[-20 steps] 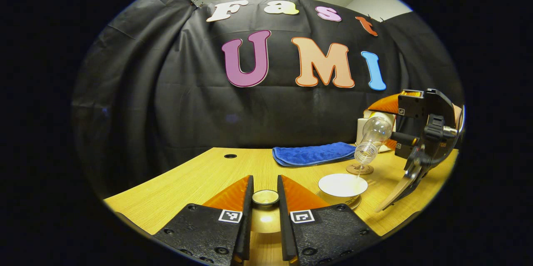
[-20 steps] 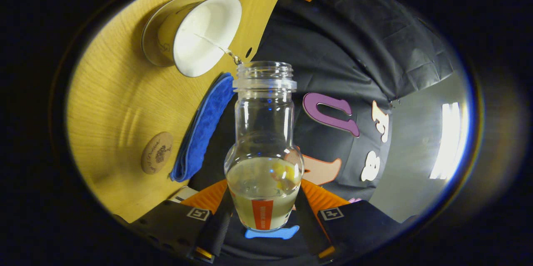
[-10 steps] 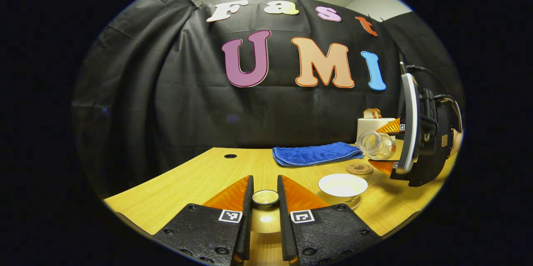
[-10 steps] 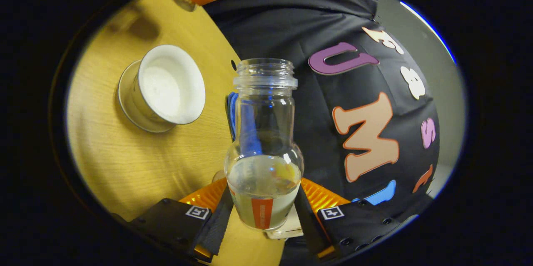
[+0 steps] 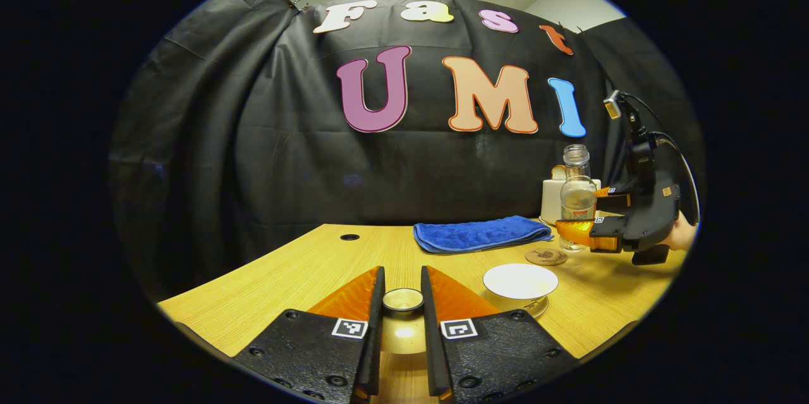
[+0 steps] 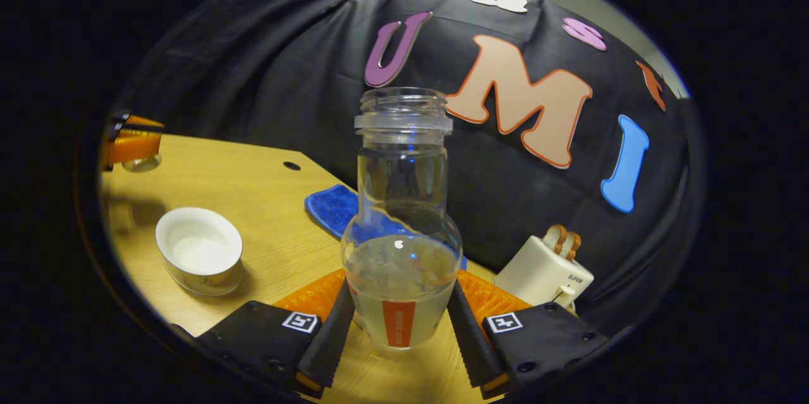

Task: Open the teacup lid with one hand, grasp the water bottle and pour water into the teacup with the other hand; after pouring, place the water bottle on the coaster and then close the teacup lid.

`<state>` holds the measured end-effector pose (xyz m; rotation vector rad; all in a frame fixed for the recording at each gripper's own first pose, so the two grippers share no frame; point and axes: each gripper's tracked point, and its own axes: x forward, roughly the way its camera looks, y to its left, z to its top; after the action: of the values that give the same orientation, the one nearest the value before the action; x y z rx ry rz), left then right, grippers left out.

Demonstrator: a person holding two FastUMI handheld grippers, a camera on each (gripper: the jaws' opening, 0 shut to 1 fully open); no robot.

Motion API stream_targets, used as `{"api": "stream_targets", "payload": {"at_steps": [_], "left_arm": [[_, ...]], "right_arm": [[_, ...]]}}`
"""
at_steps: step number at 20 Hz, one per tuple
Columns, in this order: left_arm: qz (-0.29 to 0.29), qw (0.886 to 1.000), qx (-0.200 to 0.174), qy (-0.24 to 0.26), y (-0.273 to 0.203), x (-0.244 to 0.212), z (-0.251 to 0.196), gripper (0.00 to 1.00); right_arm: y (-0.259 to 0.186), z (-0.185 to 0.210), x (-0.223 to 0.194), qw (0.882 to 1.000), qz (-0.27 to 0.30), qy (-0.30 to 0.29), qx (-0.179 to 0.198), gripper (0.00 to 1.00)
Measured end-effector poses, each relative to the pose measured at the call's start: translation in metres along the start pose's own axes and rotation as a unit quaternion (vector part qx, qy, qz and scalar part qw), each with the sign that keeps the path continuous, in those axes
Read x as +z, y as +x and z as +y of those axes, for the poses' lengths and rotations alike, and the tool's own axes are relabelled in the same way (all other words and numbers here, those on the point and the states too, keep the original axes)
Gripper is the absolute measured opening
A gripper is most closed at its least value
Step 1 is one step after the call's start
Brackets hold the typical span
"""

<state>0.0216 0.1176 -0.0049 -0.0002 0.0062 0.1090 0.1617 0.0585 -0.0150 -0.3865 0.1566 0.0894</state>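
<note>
The right gripper (image 6: pixel 398 334) clamps the water bottle (image 6: pixel 402 227) upright beside the coaster (image 5: pixel 546 257), while the left gripper (image 5: pixel 402 328) grips the lid (image 5: pixel 402 300), keeping the teacup (image 5: pixel 519 282) uncovered.

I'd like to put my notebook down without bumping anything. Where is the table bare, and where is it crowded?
Bare: the wide stretch of table between the small hole, the blue cloth and the left gripper holding the lid.
Crowded: the right side, where teacup, coaster, toaster and the right gripper with the bottle cluster.
</note>
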Motion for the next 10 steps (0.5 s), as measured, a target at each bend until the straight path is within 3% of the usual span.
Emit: {"api": "stream_targets", "payload": {"at_steps": [2,5,10], "left_arm": [[0.000,1.000,0.000,0.000,0.000,0.000,0.000,0.28],[0.000,1.000,0.000,0.000,0.000,0.000,0.000,0.28],[0.000,1.000,0.000,0.000,0.000,0.000,0.001,0.27]], "right_arm": [[0.013,-0.007,-0.005,0.996,0.006,0.093,0.007,0.79],[0.029,-0.009,-0.015,0.983,0.019,0.181,-0.002,0.81],[0.048,-0.030,-0.032,0.977,0.034,0.209,-0.023,0.81]]}}
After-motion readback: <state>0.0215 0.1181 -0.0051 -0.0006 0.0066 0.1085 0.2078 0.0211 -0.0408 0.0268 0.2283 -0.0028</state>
